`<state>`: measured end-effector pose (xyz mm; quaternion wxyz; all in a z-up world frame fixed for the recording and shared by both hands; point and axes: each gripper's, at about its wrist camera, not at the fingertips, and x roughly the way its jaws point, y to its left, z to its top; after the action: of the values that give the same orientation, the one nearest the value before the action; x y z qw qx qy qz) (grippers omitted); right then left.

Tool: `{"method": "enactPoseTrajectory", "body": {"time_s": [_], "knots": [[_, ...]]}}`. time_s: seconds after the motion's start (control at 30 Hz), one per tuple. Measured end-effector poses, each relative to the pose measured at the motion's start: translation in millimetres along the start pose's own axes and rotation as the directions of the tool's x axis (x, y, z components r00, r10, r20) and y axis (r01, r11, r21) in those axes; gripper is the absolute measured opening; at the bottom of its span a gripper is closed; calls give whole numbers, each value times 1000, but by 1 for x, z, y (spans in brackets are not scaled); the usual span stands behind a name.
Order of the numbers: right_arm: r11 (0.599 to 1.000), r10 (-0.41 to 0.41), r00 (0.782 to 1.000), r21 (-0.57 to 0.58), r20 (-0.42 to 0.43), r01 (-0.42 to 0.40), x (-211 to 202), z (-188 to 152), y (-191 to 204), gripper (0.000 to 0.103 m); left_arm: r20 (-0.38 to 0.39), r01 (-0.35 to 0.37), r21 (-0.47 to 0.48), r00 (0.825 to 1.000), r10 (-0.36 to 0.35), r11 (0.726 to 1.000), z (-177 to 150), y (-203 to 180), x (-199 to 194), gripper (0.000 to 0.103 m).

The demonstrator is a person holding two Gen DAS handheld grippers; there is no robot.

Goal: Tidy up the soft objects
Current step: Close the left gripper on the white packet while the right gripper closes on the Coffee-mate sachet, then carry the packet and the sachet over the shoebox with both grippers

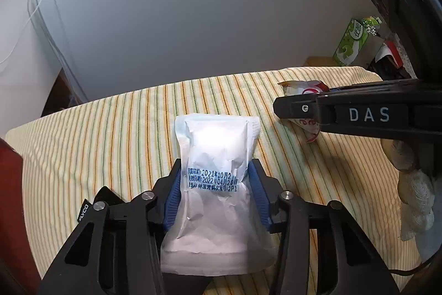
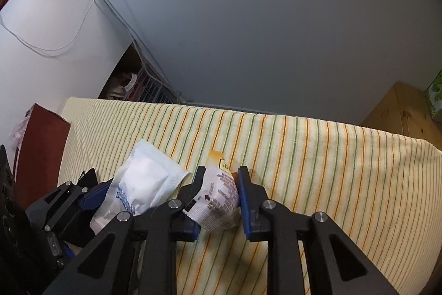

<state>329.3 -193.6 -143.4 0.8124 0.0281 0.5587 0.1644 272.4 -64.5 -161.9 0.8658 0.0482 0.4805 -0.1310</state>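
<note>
Left tongs: the left gripper [image 1: 216,194] was closed on the white pouch [image 1: 216,179], its blue pads pressed into both sides of the pack.
Right tongs: the right gripper [image 2: 219,194] was closed on the small printed packet [image 2: 218,194], which was squeezed between the pads.
White pouch: it was held with its far end low over the striped cloth [image 1: 110,145]; whether it touched could not be told. It lay just beside the printed packet.
Printed packet: it was held low over the cloth, and contact with it could not be told.
Slip risk: the pouch was pinched at its middle; being soft and air-filled, it could be squeezed out of the pads if tilted.
Crush risk: the packet's thin film could be burst or creased if the grip were tightened.
Collision risk: the two grippers were close together, so one load could be knocked by the other.
Cloth risk: the loose cloth could be snagged and dragged by a low fingertip.
</note>
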Motion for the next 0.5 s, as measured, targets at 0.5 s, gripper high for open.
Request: {"method": "enactPoseTrajectory", "body": {"time_s": [0.5], "knots": [[998,16,998,64,57,-19,-41,-20,-22,14,45,61,-42,997,-59,997,-17,10,-25,34]]}}
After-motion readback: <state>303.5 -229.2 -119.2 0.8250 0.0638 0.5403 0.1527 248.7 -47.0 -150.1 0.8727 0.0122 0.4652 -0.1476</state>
